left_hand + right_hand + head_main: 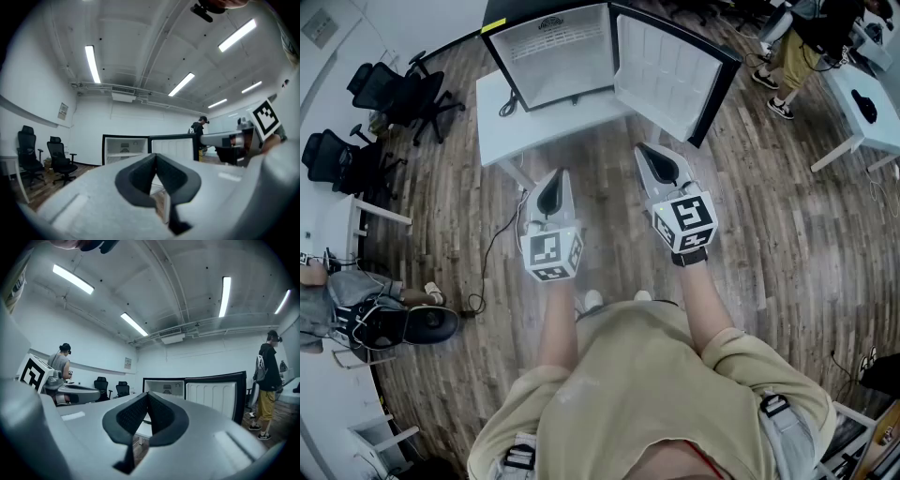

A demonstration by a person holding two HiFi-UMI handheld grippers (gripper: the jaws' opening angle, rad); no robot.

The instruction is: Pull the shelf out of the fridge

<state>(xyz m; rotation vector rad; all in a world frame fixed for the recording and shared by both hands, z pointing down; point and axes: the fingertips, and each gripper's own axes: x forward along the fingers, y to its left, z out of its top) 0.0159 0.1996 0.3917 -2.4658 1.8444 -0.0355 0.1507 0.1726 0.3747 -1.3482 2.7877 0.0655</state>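
A small black fridge [558,56] with a white inside stands on a white table [502,117], its door [670,75] swung open to the right. From the left gripper view a white shelf [123,154] shows across the inside. The fridge [164,386] also appears in the right gripper view, far ahead. My left gripper [555,176] and right gripper [645,150] hover side by side over the wooden floor, short of the table. Both are shut with nothing between their jaws. The left gripper [155,155] and the right gripper [147,393] point toward the fridge.
Black office chairs [389,98] stand at the left, and a cable [492,248] trails over the floor. A person [797,47] stands at the upper right beside another white table [872,122]. A seated person [356,305] is at the far left.
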